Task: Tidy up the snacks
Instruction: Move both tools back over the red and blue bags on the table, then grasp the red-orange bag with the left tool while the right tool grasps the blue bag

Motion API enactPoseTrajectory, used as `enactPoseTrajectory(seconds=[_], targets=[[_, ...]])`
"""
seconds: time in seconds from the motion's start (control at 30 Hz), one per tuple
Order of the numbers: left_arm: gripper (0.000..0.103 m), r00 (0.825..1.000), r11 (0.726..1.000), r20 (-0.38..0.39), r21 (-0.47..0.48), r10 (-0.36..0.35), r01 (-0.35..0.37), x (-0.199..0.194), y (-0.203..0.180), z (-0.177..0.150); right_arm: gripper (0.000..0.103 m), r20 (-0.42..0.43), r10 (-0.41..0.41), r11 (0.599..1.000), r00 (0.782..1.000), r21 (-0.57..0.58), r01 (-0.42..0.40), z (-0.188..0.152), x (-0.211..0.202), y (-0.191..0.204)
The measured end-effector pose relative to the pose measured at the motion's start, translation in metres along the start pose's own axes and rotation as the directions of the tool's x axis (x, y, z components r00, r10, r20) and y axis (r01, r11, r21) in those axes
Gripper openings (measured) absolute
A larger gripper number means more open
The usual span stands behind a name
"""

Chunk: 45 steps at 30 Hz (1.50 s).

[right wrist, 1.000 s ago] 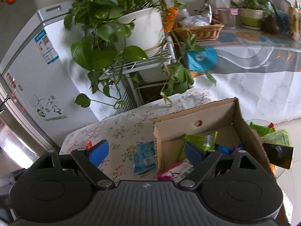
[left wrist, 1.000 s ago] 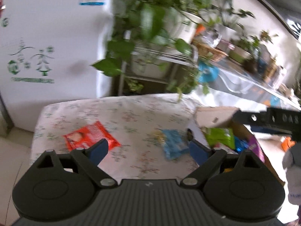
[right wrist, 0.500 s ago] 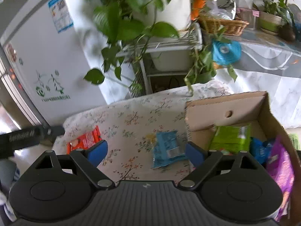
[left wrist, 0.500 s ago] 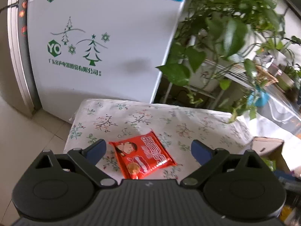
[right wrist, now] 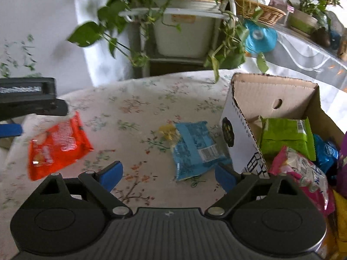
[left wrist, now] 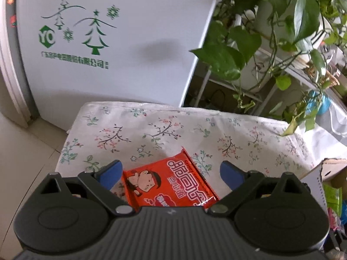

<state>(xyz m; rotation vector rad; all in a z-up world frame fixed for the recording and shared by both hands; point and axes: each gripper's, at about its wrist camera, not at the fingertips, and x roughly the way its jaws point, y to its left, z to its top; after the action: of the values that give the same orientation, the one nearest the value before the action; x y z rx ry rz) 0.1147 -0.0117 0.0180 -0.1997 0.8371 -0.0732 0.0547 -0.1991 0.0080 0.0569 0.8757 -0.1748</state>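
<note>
Red snack packet (left wrist: 171, 185) lies flat on the flowered tablecloth (left wrist: 151, 134), near the left end of the table. It sits between the 2 blue pads of the left gripper (left wrist: 170, 173), whose jaws are spread wide and do not touch the packet. Whether the pads are at the height of the packet or above it, I cannot tell from this view.

From the right wrist camera, the same packet (right wrist: 57, 146) looks blurred, and the left gripper (right wrist: 13, 127) is at the left edge of the frame. The right gripper (right wrist: 168, 176) hangs over the table with its jaws also wide apart and nothing between them. A blue snack packet (right wrist: 195, 148) lies just beside the cardboard box (right wrist: 275, 91), which holds a green packet (right wrist: 286, 137), a pink packet (right wrist: 303, 175) and other snacks. Behind the table stand a white refrigerator (left wrist: 121, 43) and a potted plant (right wrist: 184, 28)
</note>
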Motion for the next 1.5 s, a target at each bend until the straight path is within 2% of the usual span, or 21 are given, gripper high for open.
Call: enactPoseTrajectory(seconds=[0.27,0.37,0.43,0.8,0.97,1.1,1.23,1.37,1.5], targets=[[0.096,1.000,1.000,-0.020,0.016,0.010,-0.010,0.019,0.006,0.000,0.100,0.015,-0.100,0.995,0.995,-0.010,0.100,0.006,0.014,0.015],[0.095,0.999,0.999,-0.029,0.027,0.022,-0.021,0.024,0.009,-0.002,0.101,0.004,-0.215,0.977,0.977,0.004,0.215,0.002,0.017,0.023],[0.095,0.999,0.999,-0.031,0.023,0.025,-0.025,0.026,0.012,-0.002,0.101,-0.002,-0.259,0.965,0.966,0.035,0.259,0.000,0.021,0.022],[0.092,0.999,1.000,-0.044,-0.006,0.023,-0.024,0.028,0.027,-0.004,0.103,-0.024,-0.302,0.942,0.953,0.148,0.302,0.003,0.037,0.033],[0.092,0.999,1.000,-0.044,-0.008,0.021,-0.021,0.028,0.029,-0.004,0.103,-0.033,-0.280,0.938,0.959,0.202,0.281,0.008,0.042,0.032],[0.092,0.997,0.997,-0.042,-0.030,0.065,-0.066,0.028,0.037,-0.001,0.103,0.015,-0.120,0.986,0.993,0.122,0.117,0.012,0.052,0.031],[0.092,0.996,0.994,-0.043,-0.064,0.083,-0.085,0.029,0.048,0.000,0.103,0.058,0.029,0.996,0.998,0.079,-0.034,0.013,0.049,0.027],[0.091,0.995,0.990,-0.045,-0.107,0.090,-0.094,0.027,0.056,0.001,0.103,0.141,-0.095,0.995,0.985,0.052,0.088,0.009,0.037,0.036],[0.091,0.997,0.989,-0.038,-0.129,0.065,-0.069,0.025,0.056,0.001,0.103,0.142,-0.152,0.988,0.978,0.058,0.145,0.011,0.045,0.035]])
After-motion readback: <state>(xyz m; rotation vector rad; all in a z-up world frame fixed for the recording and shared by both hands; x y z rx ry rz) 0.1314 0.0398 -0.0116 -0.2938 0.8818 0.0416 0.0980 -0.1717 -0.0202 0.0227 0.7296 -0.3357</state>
